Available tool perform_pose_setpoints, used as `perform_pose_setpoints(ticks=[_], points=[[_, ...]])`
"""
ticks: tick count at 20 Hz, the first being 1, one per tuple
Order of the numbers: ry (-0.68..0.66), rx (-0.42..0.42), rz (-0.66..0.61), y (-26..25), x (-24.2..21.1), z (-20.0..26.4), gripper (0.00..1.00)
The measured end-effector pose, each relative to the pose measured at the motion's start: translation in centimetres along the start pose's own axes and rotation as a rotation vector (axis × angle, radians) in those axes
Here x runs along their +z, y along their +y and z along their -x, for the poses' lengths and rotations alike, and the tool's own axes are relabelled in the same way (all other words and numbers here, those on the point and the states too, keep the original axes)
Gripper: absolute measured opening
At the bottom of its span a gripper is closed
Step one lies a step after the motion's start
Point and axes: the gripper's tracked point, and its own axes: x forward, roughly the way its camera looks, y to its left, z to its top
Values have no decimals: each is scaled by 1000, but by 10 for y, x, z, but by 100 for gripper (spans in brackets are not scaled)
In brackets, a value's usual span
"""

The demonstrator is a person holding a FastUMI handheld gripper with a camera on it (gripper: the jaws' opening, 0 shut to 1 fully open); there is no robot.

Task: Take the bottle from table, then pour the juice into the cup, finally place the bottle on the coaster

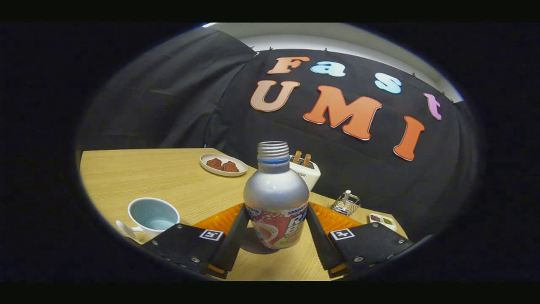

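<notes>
Gripping the bottle (276, 198) at its labelled lower body, the claw (276, 234) has one finger pressed to each side of it, so it is closed on the bottle, which sits upright between the fingers with its base low over, or perhaps still on, the wooden table (139, 177); I cannot tell which. The bottle looks like thin metal with a threaded, uncapped neck: stiff enough not to cave in, but smooth and probably slippery, and likely top-light with juice weighing the bottom, so I judge the present hold on the wide straight wall below the shoulder the right place, not the tapering top. With the mouth open, any sudden tilt could spill. One cup (152, 216), pale blue inside with a handle, stands beside the left finger. One orange coaster (219, 223) lies just beyond the fingers, behind the bottle, showing on both sides of it. Farther ahead I count one small plate (222, 164) carrying two brown pieces, one white holder (307, 173) with two sticks, one little wire rack (345, 203) and one small dish (382, 219) off the right finger.
</notes>
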Motion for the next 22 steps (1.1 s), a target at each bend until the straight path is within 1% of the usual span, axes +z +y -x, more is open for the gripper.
perform_pose_setpoints(ticks=[6, 8, 10, 13, 14, 18, 22], points=[[58, 43, -129, 6, -23, -14, 77], [68, 40, -190, 1, -27, -18, 77], [75, 19, -229, -7, -33, -22, 77], [105, 32, -284, -5, -43, -25, 77], [91, 31, -299, -8, -41, -26, 77], [99, 46, -341, -10, -44, -28, 77], [115, 43, -339, -12, -48, -26, 79]])
